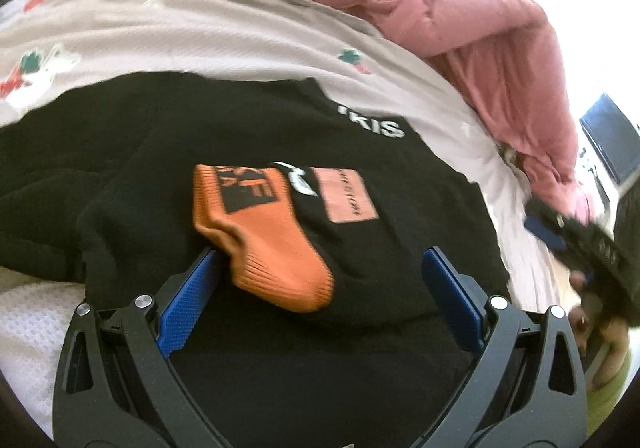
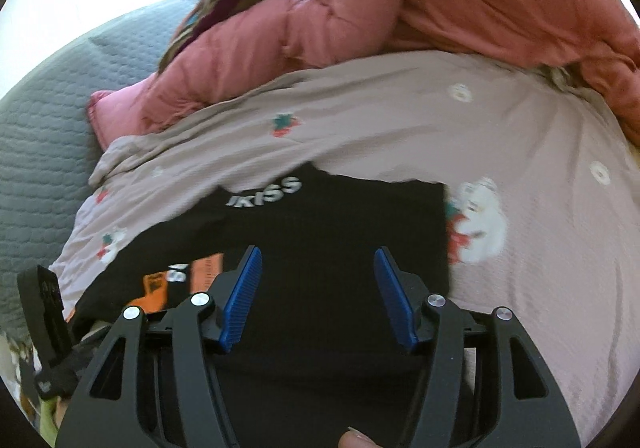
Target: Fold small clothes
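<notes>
The black garment [image 1: 248, 136] carries white capital letters near its upper edge. In the left wrist view only "KIS" [image 1: 380, 127] can be read, because a fold cuts the word. In the right wrist view the same word [image 2: 266, 190] reads "KISS", maybe with one more letter before it that is hidden. On the orange sock [image 1: 256, 224] there is a black square [image 1: 246, 190] with orange letters, too blurred to read. The pink patch [image 1: 350, 196] on the garment has one line of small dark text, also not readable.
</notes>
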`<state>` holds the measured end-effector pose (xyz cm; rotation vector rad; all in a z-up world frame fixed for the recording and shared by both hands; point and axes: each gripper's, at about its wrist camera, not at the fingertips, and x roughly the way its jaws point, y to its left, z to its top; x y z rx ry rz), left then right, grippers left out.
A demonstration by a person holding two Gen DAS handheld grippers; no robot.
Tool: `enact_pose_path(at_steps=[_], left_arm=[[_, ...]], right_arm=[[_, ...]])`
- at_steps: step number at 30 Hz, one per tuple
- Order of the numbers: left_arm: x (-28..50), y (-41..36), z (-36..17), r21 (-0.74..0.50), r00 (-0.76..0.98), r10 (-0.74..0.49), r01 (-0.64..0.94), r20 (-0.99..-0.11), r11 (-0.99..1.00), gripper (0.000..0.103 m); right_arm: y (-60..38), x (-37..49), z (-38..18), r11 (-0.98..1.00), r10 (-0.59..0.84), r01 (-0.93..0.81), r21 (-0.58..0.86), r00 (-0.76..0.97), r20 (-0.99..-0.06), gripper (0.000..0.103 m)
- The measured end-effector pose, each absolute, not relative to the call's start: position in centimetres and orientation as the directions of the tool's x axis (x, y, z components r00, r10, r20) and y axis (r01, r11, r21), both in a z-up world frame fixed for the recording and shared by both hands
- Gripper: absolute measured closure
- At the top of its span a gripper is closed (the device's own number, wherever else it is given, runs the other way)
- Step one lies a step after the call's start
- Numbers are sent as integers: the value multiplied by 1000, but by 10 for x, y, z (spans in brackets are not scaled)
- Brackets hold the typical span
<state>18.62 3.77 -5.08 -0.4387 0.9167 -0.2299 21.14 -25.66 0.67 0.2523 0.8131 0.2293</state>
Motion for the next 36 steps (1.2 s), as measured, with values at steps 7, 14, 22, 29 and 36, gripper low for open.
enact_pose_path(at_steps=[7,14,22,29,36], left_arm=[[202,38,-46,-396,603,-306,-18,-737,918,95],[192,34,-11,-356,695,-322,102,-643,929,100],[196,63,-48,-351,614,-261,-28,-745,936,89],[177,70,-20,-259,683,-139,-76,-717,963,88],[172,20,-13,-152,673,-151,58,-724,987,80]], right_arm=[[-285,208,-5,947,256,-30,319,666,-700,46],[-292,205,-7,952,236,-17,305,675,-699,46],[-286,207,-13,959,232,-32,281,658,-716,46],[-270,206,-15,967,239,-88,240,646,-725,44],[-245,200,-19,963,268,-194,186,620,-737,38]])
